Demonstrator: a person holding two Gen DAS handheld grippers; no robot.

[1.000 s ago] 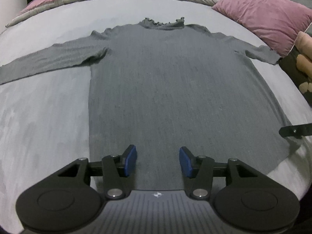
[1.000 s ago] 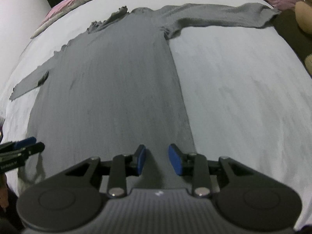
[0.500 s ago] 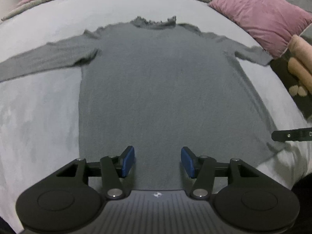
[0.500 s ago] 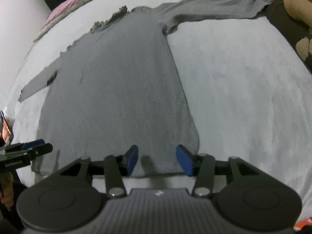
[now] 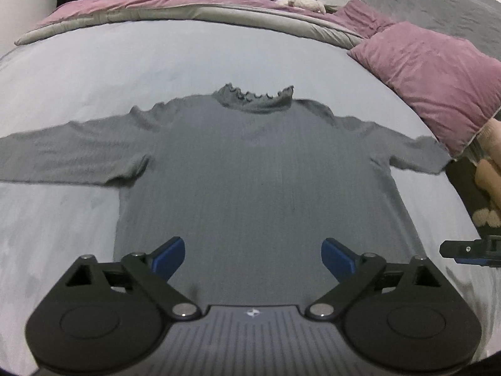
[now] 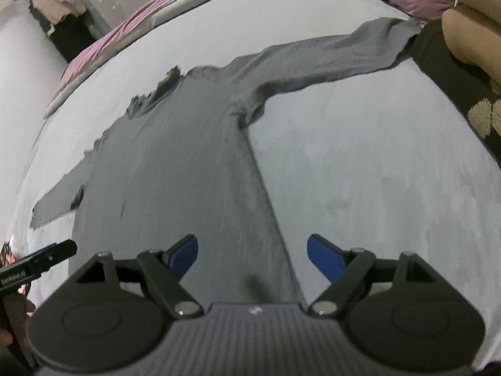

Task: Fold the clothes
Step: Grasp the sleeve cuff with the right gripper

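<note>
Grey sweater (image 5: 256, 169) lies flat; left tool (image 5: 253, 258) and right tool (image 6: 252, 253) gape wide.

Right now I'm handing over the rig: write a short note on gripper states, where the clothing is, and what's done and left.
Left hand-held gripper: open, empty, above the sweater's hem.
Right hand-held gripper: open, empty, above the sweater's right bottom corner.
Grey sweater: flat on the bed, both sleeves spread out, collar away from you.
Done: sweater laid out.
Left: every fold; none started.

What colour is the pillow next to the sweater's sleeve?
The pillow is dusty pink-purple, best seen from the left wrist view.
</note>
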